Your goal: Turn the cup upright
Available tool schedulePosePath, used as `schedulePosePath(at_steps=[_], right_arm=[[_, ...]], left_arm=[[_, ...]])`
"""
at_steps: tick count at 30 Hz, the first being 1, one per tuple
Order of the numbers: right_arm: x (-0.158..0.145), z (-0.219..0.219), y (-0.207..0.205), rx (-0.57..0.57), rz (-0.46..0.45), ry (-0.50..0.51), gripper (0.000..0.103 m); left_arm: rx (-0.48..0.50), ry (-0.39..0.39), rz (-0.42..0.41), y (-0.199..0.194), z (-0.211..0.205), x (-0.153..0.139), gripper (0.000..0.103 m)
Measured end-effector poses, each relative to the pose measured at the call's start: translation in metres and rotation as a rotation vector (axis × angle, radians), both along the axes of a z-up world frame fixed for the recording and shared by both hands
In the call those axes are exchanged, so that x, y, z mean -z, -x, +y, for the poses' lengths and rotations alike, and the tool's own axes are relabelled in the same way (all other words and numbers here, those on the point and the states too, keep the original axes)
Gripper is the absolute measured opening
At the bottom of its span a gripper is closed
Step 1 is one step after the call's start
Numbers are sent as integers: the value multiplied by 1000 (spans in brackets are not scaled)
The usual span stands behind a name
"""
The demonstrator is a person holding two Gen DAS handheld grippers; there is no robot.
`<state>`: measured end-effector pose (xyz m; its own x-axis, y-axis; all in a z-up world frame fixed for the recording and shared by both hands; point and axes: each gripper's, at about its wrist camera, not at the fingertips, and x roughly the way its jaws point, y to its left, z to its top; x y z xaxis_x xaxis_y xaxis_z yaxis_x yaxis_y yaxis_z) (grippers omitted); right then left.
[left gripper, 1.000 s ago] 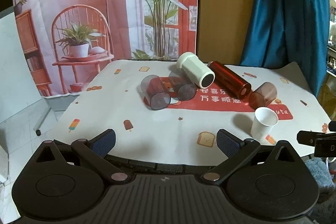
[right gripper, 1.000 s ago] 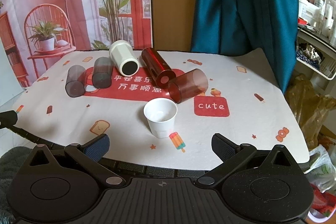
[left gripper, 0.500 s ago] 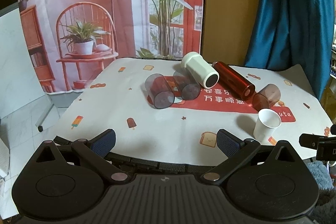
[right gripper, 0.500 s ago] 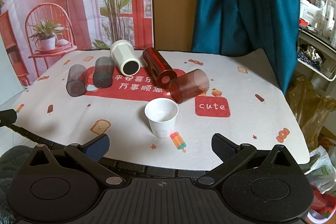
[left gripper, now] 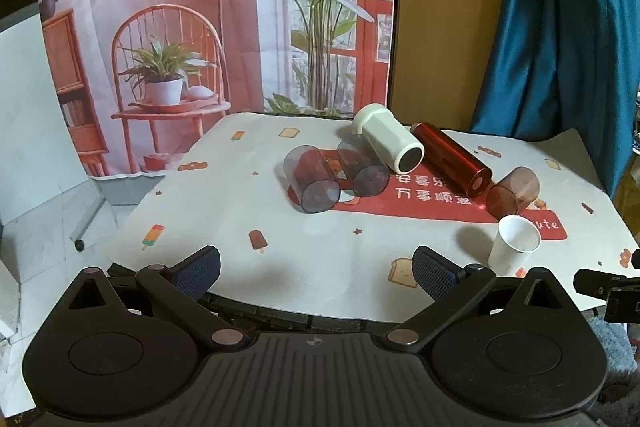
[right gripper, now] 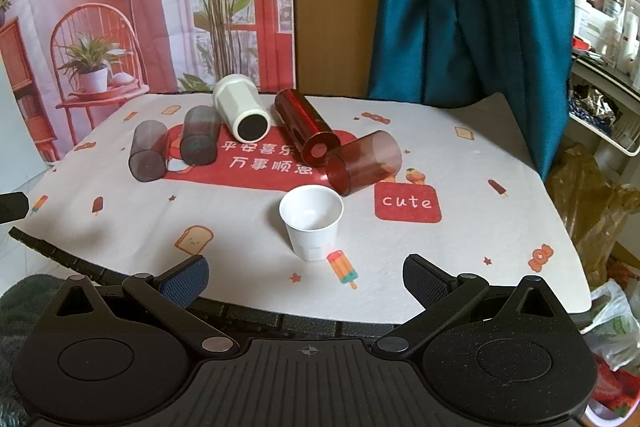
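A white paper cup (right gripper: 312, 227) stands upright near the table's front; it also shows in the left wrist view (left gripper: 514, 241). Behind it several cups lie on their sides: two grey see-through ones (right gripper: 148, 151) (right gripper: 199, 141), a cream one (right gripper: 242, 113), a dark red tube (right gripper: 306, 129) and a brown-red tumbler (right gripper: 364, 163). The leftmost grey cup (left gripper: 312, 179) lies ahead of my left gripper (left gripper: 316, 273), which is open and empty at the table's front edge. My right gripper (right gripper: 306, 277) is open and empty, just short of the paper cup.
The table carries a white patterned cloth (right gripper: 480, 227) with a red banner. A blue curtain (right gripper: 472, 7) hangs behind right. A shelf and plastic bags (right gripper: 592, 187) stand to the right. A printed backdrop (left gripper: 200, 27) hangs behind left.
The left wrist view has shifted slightly, so the cups sit a little further right and lower in it. The right gripper has barely moved. No cup has moved.
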<state>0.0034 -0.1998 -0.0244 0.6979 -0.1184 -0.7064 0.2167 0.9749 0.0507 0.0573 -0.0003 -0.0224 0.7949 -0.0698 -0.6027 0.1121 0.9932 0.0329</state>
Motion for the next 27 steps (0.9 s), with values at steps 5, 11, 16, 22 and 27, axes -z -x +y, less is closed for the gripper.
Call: schedulePosePath(at_steps=[5,11,16,22,27], right_arm=[[0,1,0,0,0,-1,103],[0,0,0,1,0,-1,103],[1,2,0,0,0,-2,103],[1,1,0,1,1,-3,103],[1,2,0,0,1,-3,103]], left_arm=[[12,93,-3,1,10,2,103],[-39,17,1,2,3,4,103],[-43,4,10,2,3,3,103],[-53,-8,33,2,4,5,103],[-62,-10,51,2,5,6,103]])
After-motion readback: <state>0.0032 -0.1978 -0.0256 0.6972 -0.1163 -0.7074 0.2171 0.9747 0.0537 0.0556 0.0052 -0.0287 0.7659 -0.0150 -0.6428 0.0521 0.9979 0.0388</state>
